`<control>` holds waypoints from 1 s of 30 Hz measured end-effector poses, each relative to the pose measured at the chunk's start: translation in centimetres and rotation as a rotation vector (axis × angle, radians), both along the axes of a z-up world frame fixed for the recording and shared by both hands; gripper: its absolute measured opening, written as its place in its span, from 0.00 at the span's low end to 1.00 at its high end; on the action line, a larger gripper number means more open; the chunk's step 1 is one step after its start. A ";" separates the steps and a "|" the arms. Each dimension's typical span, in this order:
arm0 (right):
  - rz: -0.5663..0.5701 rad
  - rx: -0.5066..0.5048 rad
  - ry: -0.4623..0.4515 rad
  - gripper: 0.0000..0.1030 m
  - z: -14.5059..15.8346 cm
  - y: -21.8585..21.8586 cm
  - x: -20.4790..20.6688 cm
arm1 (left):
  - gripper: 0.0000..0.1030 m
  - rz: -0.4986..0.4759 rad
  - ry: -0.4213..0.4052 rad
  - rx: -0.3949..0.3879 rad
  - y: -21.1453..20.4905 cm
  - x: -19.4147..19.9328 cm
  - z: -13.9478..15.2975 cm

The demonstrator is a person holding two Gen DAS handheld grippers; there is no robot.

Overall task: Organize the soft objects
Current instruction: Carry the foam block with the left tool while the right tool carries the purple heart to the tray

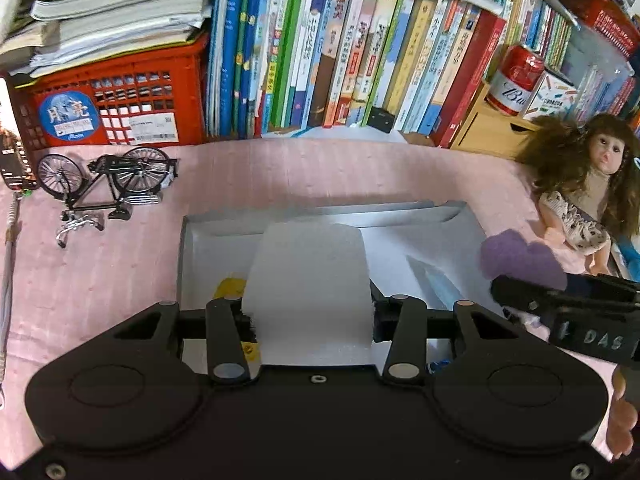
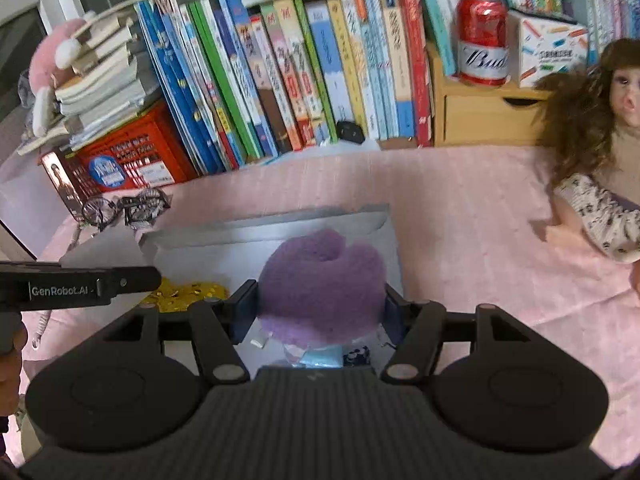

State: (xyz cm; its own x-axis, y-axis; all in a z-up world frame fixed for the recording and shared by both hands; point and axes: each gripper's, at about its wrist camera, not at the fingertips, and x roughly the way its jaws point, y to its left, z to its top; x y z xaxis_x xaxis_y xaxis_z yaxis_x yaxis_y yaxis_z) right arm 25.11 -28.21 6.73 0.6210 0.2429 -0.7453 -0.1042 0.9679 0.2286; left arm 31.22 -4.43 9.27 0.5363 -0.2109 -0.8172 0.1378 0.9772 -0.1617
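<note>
Pink bedcover under both your grippers, bookshelf behind.
Your left gripper [image 1: 312, 320] clamps the white foam block [image 1: 308, 280] between its fingers; your right gripper [image 2: 320, 308] pinches the purple heart sponge [image 2: 320, 284], both above the grey box [image 1: 400, 220].

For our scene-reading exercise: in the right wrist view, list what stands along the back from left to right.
Red plastic crate → row of upright colourful books → red drink can → white printed carton → brown-haired doll.
</note>
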 end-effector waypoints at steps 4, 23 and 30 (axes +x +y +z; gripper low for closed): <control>0.006 -0.018 0.028 0.64 -1.0 0.7 1.1 | 0.41 0.006 0.025 0.006 -0.4 1.3 -0.8; 0.017 -0.003 0.146 0.64 -4.5 1.2 3.7 | 0.42 0.040 0.121 0.018 0.6 3.6 -4.0; 0.034 -0.015 0.146 0.67 -4.7 1.4 3.3 | 0.46 0.029 0.136 0.014 0.4 3.6 -4.1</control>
